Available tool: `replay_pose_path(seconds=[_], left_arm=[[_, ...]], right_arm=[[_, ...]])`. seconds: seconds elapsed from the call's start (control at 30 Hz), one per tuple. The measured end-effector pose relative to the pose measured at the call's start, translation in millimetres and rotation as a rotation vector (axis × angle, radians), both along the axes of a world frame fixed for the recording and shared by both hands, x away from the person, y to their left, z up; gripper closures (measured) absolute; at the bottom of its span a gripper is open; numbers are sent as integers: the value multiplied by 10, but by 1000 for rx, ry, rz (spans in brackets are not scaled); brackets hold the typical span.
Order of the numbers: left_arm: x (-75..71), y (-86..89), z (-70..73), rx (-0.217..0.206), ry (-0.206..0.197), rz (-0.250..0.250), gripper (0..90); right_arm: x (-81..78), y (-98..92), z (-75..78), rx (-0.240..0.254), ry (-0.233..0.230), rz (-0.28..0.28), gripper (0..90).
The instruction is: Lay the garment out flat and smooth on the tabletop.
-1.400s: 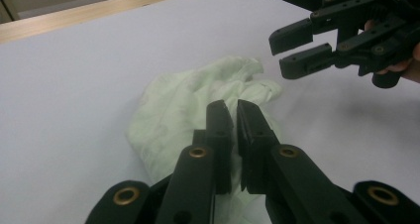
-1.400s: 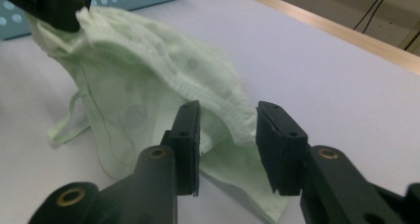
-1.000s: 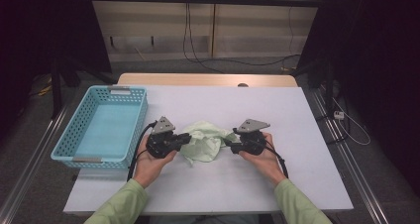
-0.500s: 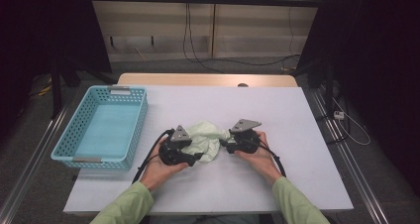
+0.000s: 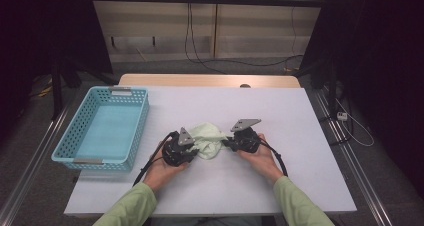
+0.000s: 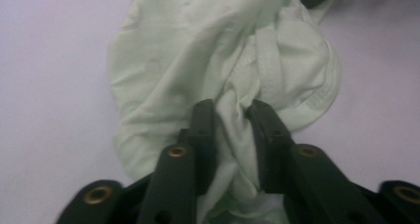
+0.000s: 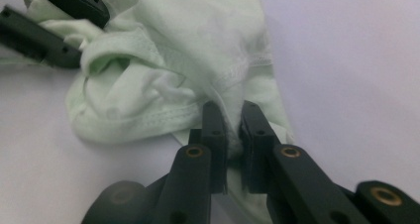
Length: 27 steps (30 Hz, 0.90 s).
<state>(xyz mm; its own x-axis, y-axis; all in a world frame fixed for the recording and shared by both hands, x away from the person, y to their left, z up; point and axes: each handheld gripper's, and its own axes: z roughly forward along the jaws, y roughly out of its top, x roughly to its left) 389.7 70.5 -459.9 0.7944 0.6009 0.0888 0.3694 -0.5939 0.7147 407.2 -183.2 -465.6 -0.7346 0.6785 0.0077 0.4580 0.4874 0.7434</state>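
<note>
Cloth (image 5: 207,140) lying bunched, long axis left-right, on white table (image 5: 300,186); left gripper (image 6: 232,116) and right gripper (image 7: 232,116), jaws just closing, pinching its ends.

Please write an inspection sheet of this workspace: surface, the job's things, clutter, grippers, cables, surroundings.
Surface: white table, bare around the work.
Job's things: pale green garment, crumpled, lying on the table in front of the person.
Clutter: light blue basket at the table's left side, nothing seen inside.
Grippers: left gripper has just been closing, its jaws pinch a fold of the garment; right gripper has just been closing, its jaws clamp the garment's hem.
Cables: one black cable trails from each gripper toward the person; more cables hang on the back wall.
Surroundings: dark curtains both sides, grey floor.
</note>
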Motion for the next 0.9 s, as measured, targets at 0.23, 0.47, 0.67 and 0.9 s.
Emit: replay_pose_path(seconds=[0.23,0.47,0.67,0.9], left_arm=[[15,11,13,-73,67,-61,800],[-112,-115,27,-84,64,-141,800],[-174,-170,56,-110,81,-187,799],[-266,-152,120,-127,95,-244,790]], right_arm=[[-185,-92,63,10,7,-6,845],[-440,-240,116,5,-8,-31,844],[-613,-377,138,32,-7,-50,844],[-894,-441,146,53,1,-28,827]])
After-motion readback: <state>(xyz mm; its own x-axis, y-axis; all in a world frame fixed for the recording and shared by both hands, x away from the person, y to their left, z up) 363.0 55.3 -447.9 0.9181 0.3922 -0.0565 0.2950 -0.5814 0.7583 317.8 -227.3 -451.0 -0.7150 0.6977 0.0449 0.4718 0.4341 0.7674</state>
